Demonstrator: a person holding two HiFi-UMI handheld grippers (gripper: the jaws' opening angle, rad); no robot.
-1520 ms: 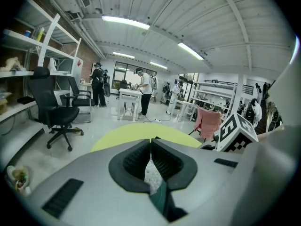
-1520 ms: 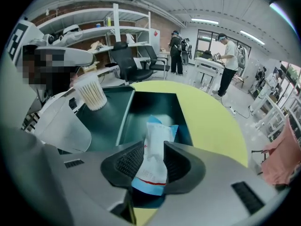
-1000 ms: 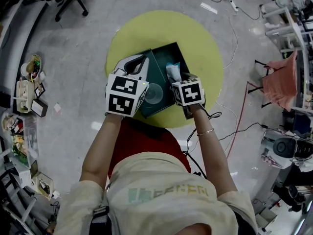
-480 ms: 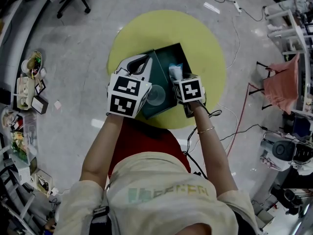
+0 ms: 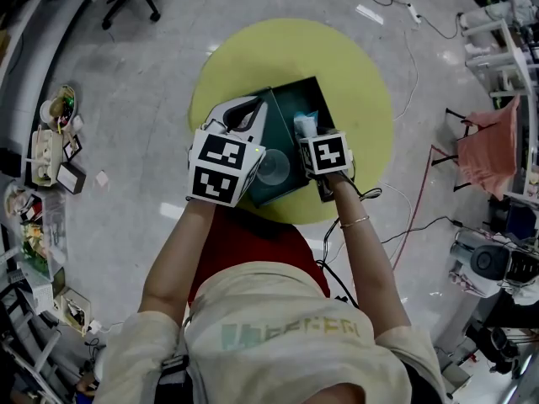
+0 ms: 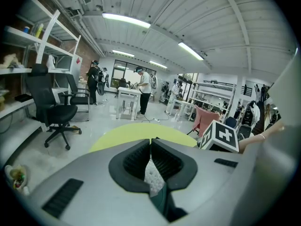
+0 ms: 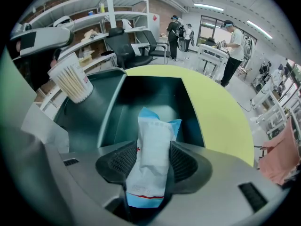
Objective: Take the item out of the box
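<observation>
Workshop w/ shelving and an office chair behind; up front a round yellow table carries the open dark-green box. Task item, a white packet w/ light-blue crimped ends, lies lengthwise btwn the pads of the right gripper: near end deep in the throat behind the pads, far end poking out past the fingertips over the box's floor. Those jaws are spread as wide as they go. The packet's flanks brush both pads, but it doesn't read as a firm pinch. Judged from that, the take-out isn't done: the packet is lined up but looks not yet clamped and not yet clear of the box. Clamping, lifting over the rim and setting it outside are left. Print on the packet: a thin red line and small grey text near the throat end, too small to read. Beyond the fingertips to their left, a cup of thin sticks; whether it's in the box can't be told. The left gripper has its jaws pressed nearly together on a thin green-and-white flap, prob. the box's lid edge, held aside.
</observation>
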